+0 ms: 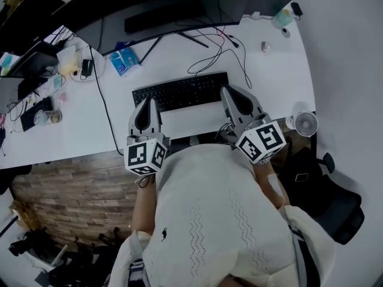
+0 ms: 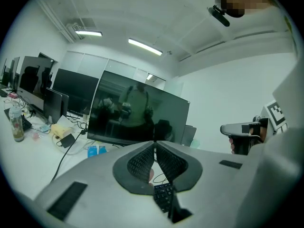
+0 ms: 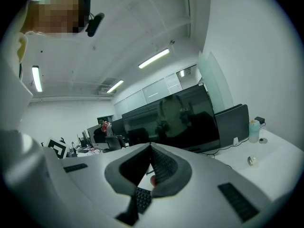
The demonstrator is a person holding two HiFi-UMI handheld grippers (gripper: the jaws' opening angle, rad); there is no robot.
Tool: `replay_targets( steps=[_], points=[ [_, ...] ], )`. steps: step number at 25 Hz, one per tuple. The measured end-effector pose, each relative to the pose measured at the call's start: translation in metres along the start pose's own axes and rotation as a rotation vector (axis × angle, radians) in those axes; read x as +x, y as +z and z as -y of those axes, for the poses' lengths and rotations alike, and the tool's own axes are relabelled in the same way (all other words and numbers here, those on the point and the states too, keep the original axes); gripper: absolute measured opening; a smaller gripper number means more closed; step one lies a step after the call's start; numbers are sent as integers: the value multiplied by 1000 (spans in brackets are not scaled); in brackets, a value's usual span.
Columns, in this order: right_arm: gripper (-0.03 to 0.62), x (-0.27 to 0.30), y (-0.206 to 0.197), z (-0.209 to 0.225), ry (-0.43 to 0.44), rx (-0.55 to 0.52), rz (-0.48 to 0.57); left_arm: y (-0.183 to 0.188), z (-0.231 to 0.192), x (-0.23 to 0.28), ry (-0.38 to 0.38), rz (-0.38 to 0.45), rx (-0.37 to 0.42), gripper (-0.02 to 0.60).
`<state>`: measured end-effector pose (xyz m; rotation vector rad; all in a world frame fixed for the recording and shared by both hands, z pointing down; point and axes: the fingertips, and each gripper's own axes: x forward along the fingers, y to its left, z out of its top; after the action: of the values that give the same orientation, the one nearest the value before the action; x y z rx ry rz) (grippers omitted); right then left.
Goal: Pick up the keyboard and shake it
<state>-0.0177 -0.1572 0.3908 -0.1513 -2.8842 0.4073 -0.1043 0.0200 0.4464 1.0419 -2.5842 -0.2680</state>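
A black keyboard [image 1: 182, 92] lies across the white desk [image 1: 275, 82] in front of a dark monitor [image 1: 179, 8]. My left gripper [image 1: 147, 101] hovers over the keyboard's left end and my right gripper [image 1: 230, 90] over its right end. Both point forward, nearly level. In the left gripper view the left gripper [image 2: 155, 142] has its jaws closed tip to tip with nothing between them, and a strip of keyboard [image 2: 164, 196] shows below. The right gripper [image 3: 150, 146] looks the same in its own view, shut and empty, with keys [image 3: 141, 198] beneath.
Loose black cables [image 1: 218, 52] trail behind the keyboard. A blue packet [image 1: 124, 60] lies at the back left, a bottle [image 1: 48, 117] further left. A small white fan [image 1: 306, 123] sits at the desk's right corner, and an office chair [image 1: 335, 202] stands beside it.
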Motion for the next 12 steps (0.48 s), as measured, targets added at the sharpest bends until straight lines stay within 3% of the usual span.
replay_targets(
  steps=[12],
  points=[
    [0,-16,1,3,9,-25,14,9,18,-3,-14,32,37,23]
  ],
)
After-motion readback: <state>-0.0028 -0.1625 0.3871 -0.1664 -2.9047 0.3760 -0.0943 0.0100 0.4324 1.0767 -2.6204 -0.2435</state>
